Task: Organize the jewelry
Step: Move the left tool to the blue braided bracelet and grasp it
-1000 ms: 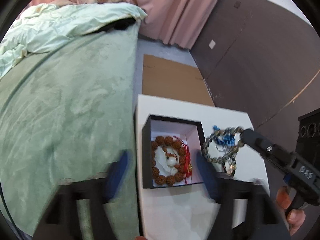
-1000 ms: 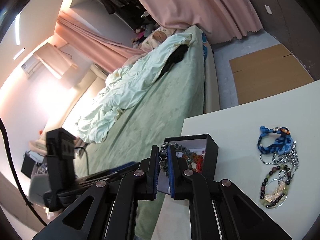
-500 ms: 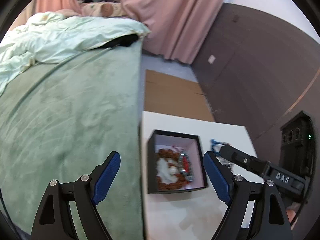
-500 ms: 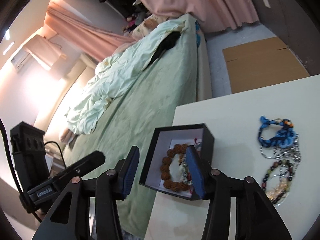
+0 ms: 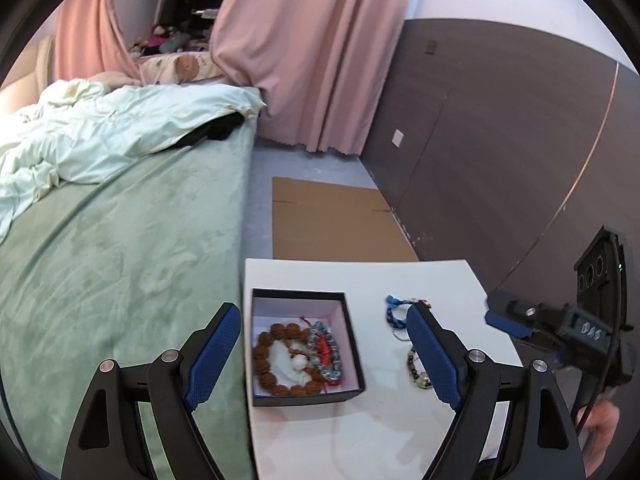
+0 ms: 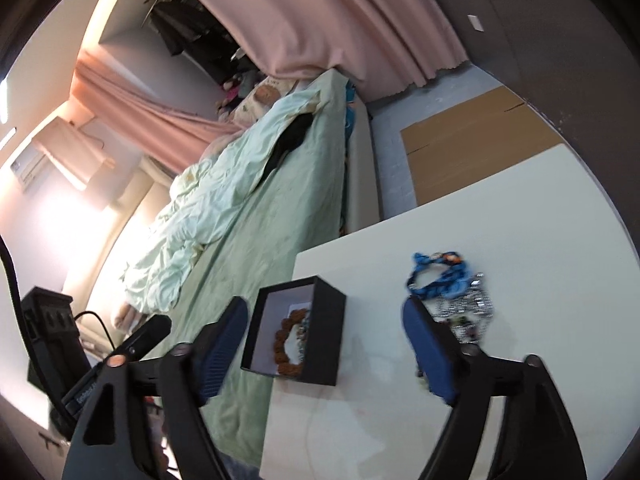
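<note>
Since a second ago the grey beaded bracelet (image 5: 326, 350) has gone from my right gripper (image 6: 326, 354) into the black box (image 5: 352, 344), where it lies with its long axis running toward and away from me, beside the brown bead bracelet (image 5: 280, 360). Left to right, my left gripper (image 5: 320, 360) stands wide and empty over the box on the white table (image 5: 360, 432). My right jaws are opening, empty, with the blue bracelet (image 6: 438, 274) and remaining chains (image 6: 466, 310) lying farther right.
</note>
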